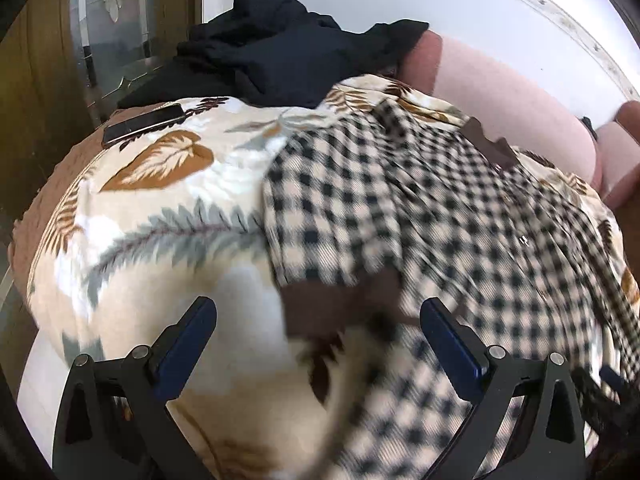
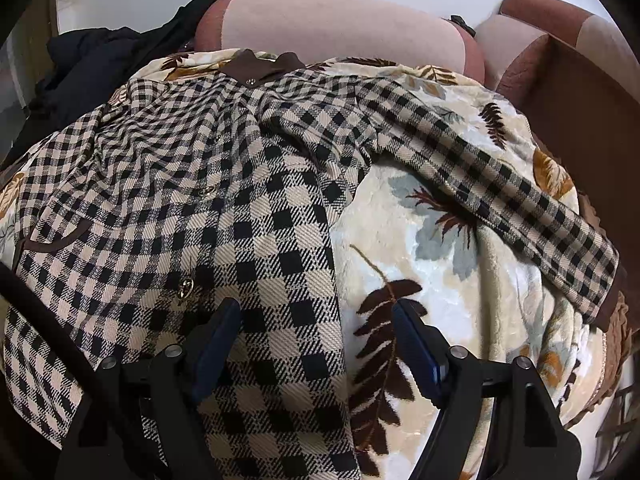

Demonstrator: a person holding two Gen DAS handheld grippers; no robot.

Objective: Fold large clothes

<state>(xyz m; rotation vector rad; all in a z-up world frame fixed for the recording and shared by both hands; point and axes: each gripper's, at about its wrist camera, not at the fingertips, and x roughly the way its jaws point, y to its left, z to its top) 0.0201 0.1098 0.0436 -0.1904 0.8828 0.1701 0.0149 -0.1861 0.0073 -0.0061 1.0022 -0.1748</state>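
Note:
A black-and-cream checked jacket (image 2: 168, 184) with a brown collar (image 2: 264, 66) lies spread on a leaf-print blanket (image 2: 440, 280). Its right sleeve (image 2: 520, 208) stretches out to the right, ending in a brown cuff. In the left wrist view the jacket (image 1: 440, 220) is blurred; its left sleeve with a brown cuff (image 1: 340, 304) lies just ahead of my left gripper (image 1: 318, 312), which is open and empty. My right gripper (image 2: 318, 320) is open, straddling the jacket's front edge above the hem.
A dark garment pile (image 1: 280, 52) sits at the back left on the sofa. A phone (image 1: 142, 124) lies on the blanket's far left corner. Pink and brown sofa cushions (image 2: 340, 28) rise behind the jacket; an armrest (image 2: 580, 128) stands at right.

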